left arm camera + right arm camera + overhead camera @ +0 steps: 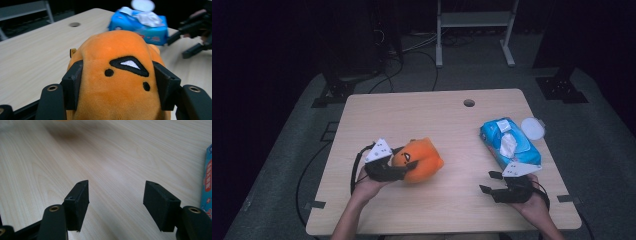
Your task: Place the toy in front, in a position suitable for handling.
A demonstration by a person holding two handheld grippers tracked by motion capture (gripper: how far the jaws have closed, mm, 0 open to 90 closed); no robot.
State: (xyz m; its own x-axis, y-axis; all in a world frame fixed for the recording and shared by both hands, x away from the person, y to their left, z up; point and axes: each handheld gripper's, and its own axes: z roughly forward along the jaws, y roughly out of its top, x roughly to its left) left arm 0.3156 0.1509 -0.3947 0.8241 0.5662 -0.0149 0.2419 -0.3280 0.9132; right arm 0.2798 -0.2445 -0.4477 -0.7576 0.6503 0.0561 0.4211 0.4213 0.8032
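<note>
**Left tongs clamp the orange plush while the right tongs wait apart**

Tongs in the left hand (404, 167) are closed on the orange plush toy (422, 159), one black pad pressed into each side of its soft body; in the left gripper view the fabric bulges slightly around the pads (73, 83), which suggests a firm squeeze suited to something that gives under pressure. The grip sits low on the toy's flanks, probably so the rounded top cannot slip out. Right tongs (492, 182) rest near the front edge of the surface (412, 115) with their jaws standing well apart and nothing between them; the right gripper view looks along them at bare wood grain. Held back like this, they leave room for the left hand to work.

The plush sits on the left half of the surface, well apart from the blue pack of wet wipes (508, 141) on the right, whose flap is open with a white tissue poking out. A white round lid (532, 128) lies just beside the pack.

The toy is bright orange, plump and short-piled, with two small black dots and a black-edged white triangle stitched on it (128, 65).
</note>
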